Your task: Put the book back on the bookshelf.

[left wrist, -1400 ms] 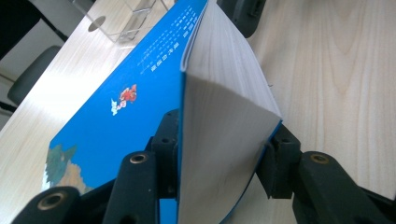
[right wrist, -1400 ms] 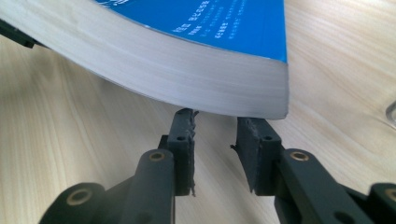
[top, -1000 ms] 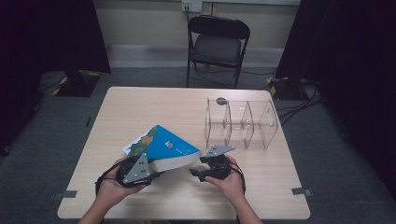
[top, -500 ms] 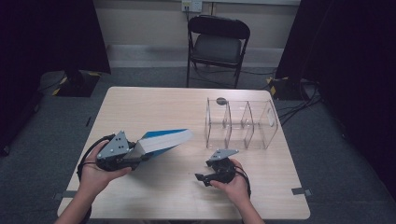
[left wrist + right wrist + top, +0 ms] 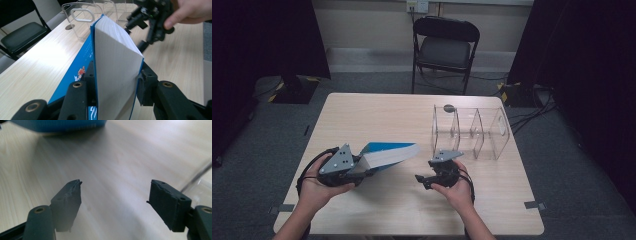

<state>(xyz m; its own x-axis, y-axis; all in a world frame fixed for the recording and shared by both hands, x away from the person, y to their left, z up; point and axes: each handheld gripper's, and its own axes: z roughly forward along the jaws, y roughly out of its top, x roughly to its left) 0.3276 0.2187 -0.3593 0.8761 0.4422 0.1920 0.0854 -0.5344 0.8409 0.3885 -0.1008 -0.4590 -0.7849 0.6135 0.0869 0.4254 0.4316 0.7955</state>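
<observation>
- Left gripper (image 5: pixel 362 167): black jointed metal with brass-coloured pivot pins and a flat grey three-cornered plate on top; its jaws are clamped on the book (image 5: pixel 387 155), one pad on each cover.
- Book: a thick paperback with glossy blue covers and a matt white block of pages, held clear of the table (image 5: pixel 377 115) at the front left, its far end pointing toward the clear organizer (image 5: pixel 472 131). In the left gripper view the book (image 5: pixel 115 62) stands on edge between the pads, page edges facing up.
- Right gripper (image 5: pixel 421 180): the same black build, cable looped at the wrist, held low over the table right of the book. Its jaws have just been opening; in the right gripper view its worn, chipped rubbery pads (image 5: pixel 68 195) stand wide apart with nothing between them.
- Table: pale wood-grain laminate, smooth, rectangular with rounded corners.
- Clear organizer: transparent hard plastic with upright dividers forming compartments, at the far right of the table.
</observation>
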